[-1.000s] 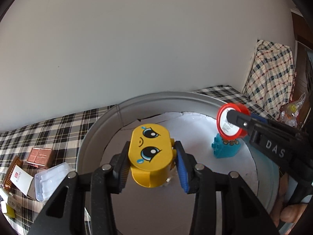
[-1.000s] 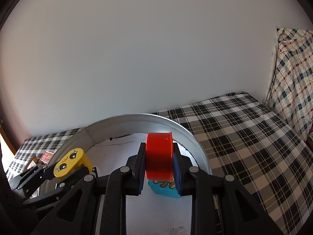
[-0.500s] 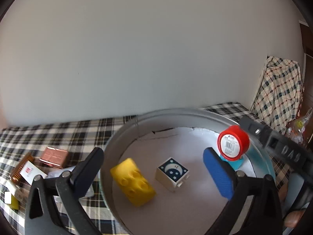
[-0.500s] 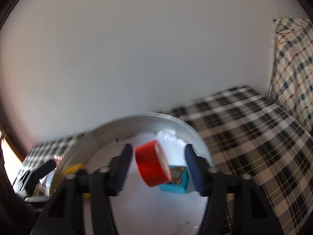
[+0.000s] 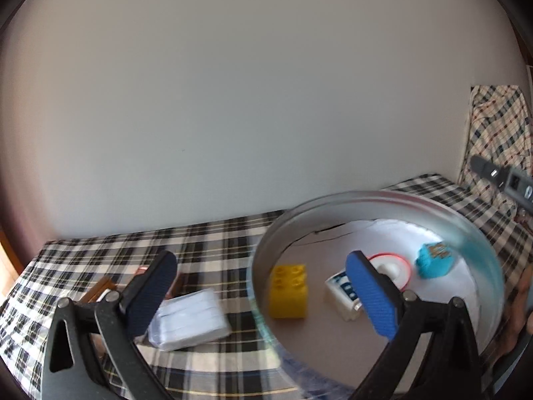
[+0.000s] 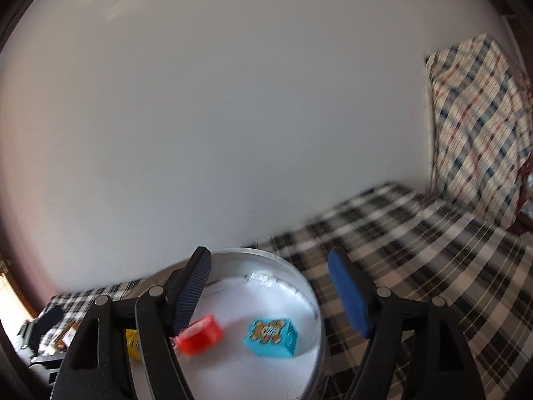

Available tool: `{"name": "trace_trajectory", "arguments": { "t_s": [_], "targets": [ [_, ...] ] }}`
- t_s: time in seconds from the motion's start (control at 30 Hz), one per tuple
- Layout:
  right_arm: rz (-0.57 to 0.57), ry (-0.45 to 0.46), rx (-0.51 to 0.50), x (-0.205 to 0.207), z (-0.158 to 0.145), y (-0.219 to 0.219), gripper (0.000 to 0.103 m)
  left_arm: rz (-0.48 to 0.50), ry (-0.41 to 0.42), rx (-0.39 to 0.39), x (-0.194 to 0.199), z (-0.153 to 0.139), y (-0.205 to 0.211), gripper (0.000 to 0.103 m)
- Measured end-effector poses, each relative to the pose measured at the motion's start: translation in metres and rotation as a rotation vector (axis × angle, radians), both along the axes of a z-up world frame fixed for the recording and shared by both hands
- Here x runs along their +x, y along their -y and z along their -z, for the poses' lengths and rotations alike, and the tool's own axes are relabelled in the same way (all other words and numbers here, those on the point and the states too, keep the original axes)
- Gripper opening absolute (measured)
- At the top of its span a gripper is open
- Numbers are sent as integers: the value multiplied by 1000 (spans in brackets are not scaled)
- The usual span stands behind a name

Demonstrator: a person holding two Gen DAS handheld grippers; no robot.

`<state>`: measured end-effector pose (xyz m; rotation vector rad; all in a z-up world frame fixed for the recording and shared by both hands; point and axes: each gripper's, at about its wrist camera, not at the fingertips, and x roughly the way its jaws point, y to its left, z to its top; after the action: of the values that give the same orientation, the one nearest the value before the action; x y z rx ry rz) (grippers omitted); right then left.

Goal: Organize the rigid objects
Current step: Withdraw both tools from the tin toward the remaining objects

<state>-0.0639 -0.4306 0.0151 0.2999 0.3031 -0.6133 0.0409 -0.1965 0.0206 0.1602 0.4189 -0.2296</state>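
A black-and-white checked cloth (image 5: pixel 213 243) covered the worktop, which ran back to a plain pale wall (image 5: pixel 233 100). On the cloth lay a clear plastic packet of white sheets (image 5: pixel 190 320), and just behind it a coppery brown box (image 5: pixel 141 270) showed only in part, with another brown item (image 5: pixel 100 288) beside it, too hidden to make out. At the far right a lighter plaid fabric (image 6: pixel 479 126) with red and blue lines stood upright against the wall.

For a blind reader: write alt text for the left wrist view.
The open left gripper holds nothing above a round metal tray containing a yellow brick, red-rimmed lid, blue block and white cube; a clear packet lies on checked cloth.
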Motion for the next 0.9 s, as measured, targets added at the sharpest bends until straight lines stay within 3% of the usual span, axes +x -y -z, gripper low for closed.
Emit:
{"name": "trace_trajectory", "arguments": {
  "t_s": [0.1, 0.53, 0.9],
  "targets": [
    [34, 28, -61, -6, -2, -7, 75, -20, -9, -17, 2, 4, -14, 103],
    [84, 34, -103, -12, 3, -36, 75, -83, -38, -49, 6, 15, -69, 103],
    [118, -19, -272, -15, 4, -80, 75, -105, -38, -64, 5, 16, -108, 103]
  ]
}}
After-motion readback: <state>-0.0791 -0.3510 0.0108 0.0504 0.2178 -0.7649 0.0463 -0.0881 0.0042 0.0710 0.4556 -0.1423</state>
